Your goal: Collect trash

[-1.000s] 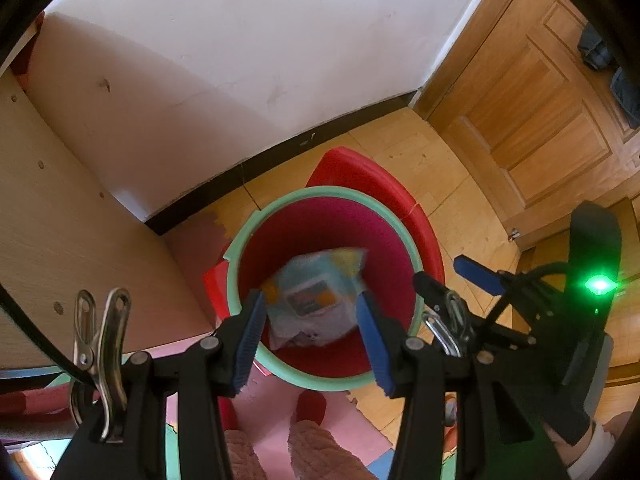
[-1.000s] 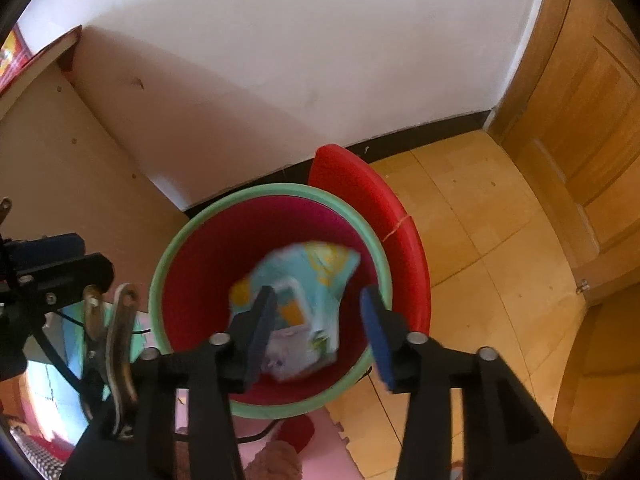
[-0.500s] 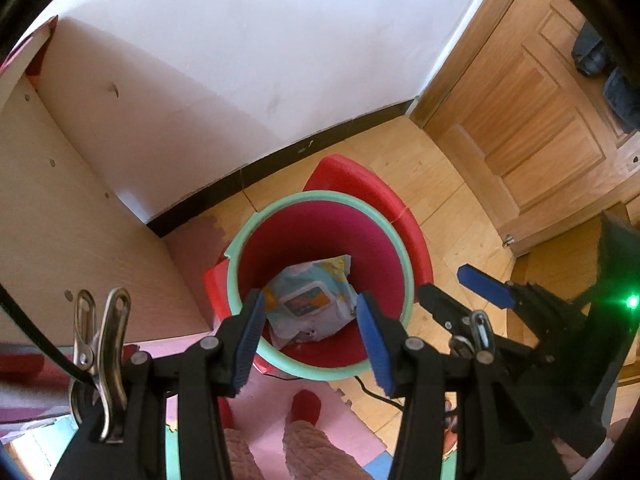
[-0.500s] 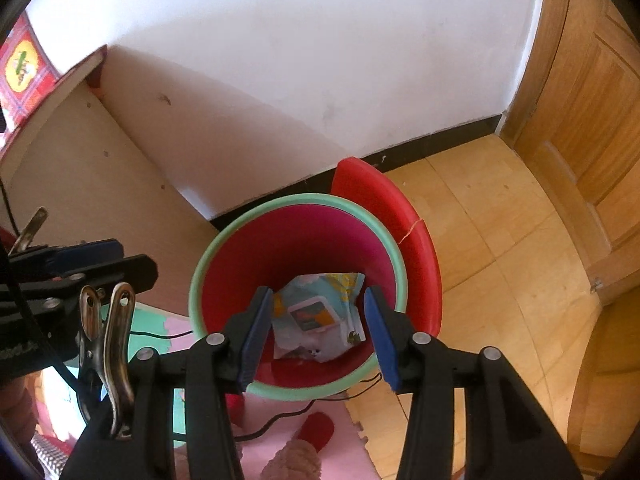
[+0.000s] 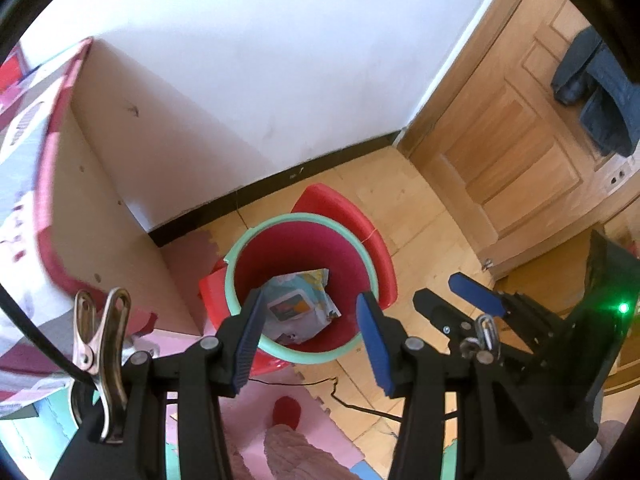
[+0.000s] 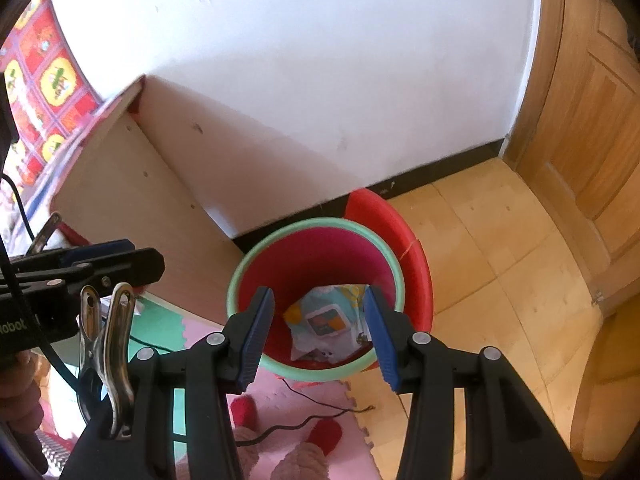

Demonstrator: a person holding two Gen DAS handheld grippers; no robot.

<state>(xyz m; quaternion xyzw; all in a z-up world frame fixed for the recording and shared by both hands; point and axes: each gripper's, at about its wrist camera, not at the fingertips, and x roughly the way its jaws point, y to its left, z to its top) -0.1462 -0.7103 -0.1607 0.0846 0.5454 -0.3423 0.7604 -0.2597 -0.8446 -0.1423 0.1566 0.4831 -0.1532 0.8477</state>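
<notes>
**Wipes packet dropped in the bin; both grippers drawing away**

*Left wrist view.* We look down past the left gripper [image 5: 310, 322], whose blue-padded fingers [image 5: 251, 322] stand parted with nothing between them. Below lies the red bin [image 5: 362, 248] with its green rim, and on its floor rests the wet-wipes packet [image 5: 298, 308], flat, label side up. A second ago the packet was a blurred shape falling inside the bin; now it lies sharp and settled, and the bin looks smaller and further below us, so we are rising clear. We judge this item delivered. The right gripper [image 5: 448, 294] enters at the right edge, also holding nothing; a green lamp [image 5: 623, 308] glows on its body. The packet's label shows an orange and grey panel, but its print is too small to read.

*Right wrist view.* The right gripper [image 6: 318, 330] frames the same packet [image 6: 326, 324] inside the bin [image 6: 418, 280], its fingers [image 6: 376, 330] apart and empty. The left gripper [image 6: 116, 258] juts in from the left; its housing bears white lettering, cut off by the frame, ending in "obot". A thin black cable [image 6: 304, 416] trails over the pink foam mat [image 6: 280, 392]. Beside the bin stands a pale wooden cabinet [image 6: 132, 196] topped by a red patterned cloth [image 6: 44, 88]. We judge the next move to be seeking further trash.
</notes>
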